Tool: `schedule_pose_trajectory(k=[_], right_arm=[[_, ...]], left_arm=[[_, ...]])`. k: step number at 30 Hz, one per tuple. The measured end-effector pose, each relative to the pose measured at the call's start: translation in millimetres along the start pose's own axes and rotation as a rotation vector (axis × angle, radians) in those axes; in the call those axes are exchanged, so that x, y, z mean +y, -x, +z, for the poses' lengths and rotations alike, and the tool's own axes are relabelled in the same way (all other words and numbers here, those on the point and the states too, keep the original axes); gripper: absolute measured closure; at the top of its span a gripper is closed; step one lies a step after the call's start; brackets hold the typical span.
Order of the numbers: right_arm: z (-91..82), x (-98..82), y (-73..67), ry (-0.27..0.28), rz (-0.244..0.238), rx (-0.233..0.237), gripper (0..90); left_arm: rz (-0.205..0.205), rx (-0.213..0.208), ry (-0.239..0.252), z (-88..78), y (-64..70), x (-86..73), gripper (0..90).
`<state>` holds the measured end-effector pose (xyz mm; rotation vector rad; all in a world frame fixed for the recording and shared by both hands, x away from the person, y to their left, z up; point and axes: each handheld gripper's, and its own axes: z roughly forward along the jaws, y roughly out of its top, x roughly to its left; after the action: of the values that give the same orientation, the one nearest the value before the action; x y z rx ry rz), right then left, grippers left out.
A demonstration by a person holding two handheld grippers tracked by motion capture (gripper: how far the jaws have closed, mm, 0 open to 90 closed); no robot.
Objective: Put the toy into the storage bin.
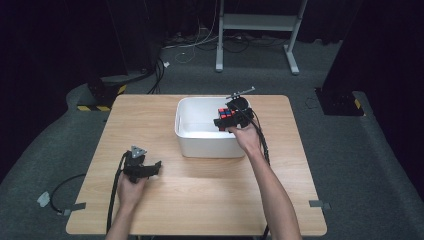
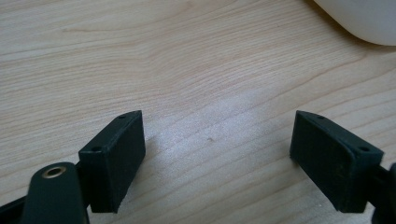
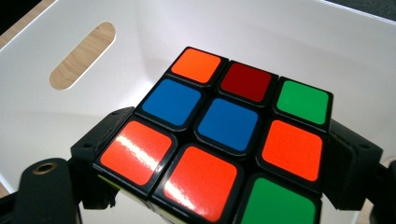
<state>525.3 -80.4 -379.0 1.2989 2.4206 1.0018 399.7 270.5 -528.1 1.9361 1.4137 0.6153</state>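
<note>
My right gripper (image 1: 227,119) is shut on a colour-tiled puzzle cube (image 1: 225,114) and holds it above the right part of a white plastic bin (image 1: 186,135). In the right gripper view the cube (image 3: 219,135) sits squeezed between both jaws, its top face showing orange, blue, green and dark red tiles, with the bin's inner wall (image 3: 289,42) behind it. My left gripper (image 1: 155,168) rests low over the wooden table (image 1: 200,195) at the front left, open, with nothing between its jaws (image 2: 217,149).
The bin has an oval handle slot (image 3: 82,55) in its side wall. A corner of the bin (image 2: 364,21) lies ahead of the left gripper. Beyond the table are a grey floor, loose cables (image 1: 190,47) and a metal stand (image 1: 260,22).
</note>
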Motion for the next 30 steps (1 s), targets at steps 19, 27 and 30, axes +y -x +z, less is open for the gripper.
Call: schedule_pose_trajectory(k=[19, 27, 30], right_arm=[[-7.9, -17.4, -1.2, 0.03, -0.017, -0.007, 16.3], [-9.3, -23.8, -0.3, 0.042, -0.021, -0.024, 16.3], [-9.6, -25.7, 0.9, 0.044, -0.016, -0.023, 16.3]], left_arm=[[-0.001, 0.0, 0.001, 0.0, 0.1, 0.0, 18.2], [0.0, 0.0, 0.0, 0.0, 0.0, 0.0, 18.2], [0.0, 0.0, 0.0, 0.0, 0.0, 0.0, 18.2]])
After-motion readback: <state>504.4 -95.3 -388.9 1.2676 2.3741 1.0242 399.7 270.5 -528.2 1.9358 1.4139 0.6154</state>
